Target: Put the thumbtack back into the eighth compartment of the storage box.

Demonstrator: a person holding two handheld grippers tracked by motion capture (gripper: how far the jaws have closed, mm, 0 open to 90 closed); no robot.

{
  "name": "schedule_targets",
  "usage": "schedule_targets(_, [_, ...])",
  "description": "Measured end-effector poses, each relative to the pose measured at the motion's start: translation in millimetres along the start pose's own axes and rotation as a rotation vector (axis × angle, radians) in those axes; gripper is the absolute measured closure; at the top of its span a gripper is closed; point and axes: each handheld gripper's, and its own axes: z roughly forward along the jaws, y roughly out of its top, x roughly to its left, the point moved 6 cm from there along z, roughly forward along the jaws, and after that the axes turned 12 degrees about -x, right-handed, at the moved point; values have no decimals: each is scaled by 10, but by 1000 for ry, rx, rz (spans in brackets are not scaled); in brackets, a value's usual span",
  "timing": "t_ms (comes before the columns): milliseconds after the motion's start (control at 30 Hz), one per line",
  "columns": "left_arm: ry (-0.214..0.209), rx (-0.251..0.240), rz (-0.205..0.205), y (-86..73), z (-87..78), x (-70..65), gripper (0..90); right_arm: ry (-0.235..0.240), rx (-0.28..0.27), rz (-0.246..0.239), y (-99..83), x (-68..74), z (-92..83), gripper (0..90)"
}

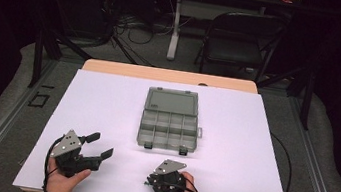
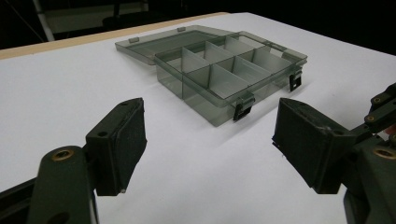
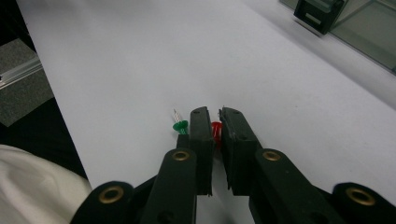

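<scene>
An open smoky-clear compartment box (image 1: 170, 121) lies in the middle of the white sheet, its lid folded back flat; the compartments look empty. It sits ahead of the jaws in the left gripper view as the box (image 2: 219, 70). My left gripper (image 1: 101, 145) is held at the near left, open, with nothing between its pads (image 2: 208, 135). At the near centre, my right gripper (image 1: 152, 181) points down at the sheet. Its jaws (image 3: 215, 116) are shut on a red pushpin (image 3: 216, 129). A green pushpin (image 3: 179, 124) lies on the sheet, just beside one jaw.
The white sheet (image 1: 107, 102) covers the wooden table. A corner of the box with a black latch (image 3: 320, 11) is at the top right of the right gripper view. A folding chair (image 1: 239, 40) and cables stand beyond the table's far edge.
</scene>
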Motion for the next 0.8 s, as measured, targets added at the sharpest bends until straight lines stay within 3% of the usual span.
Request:
schedule_targets(433, [0, 1, 0, -2, 0, -1, 251, 9, 1, 3, 6, 13, 1, 834])
schedule_targets(800, [3, 1, -4, -5, 3, 5, 251, 4, -30, 12, 75, -26, -60, 834])
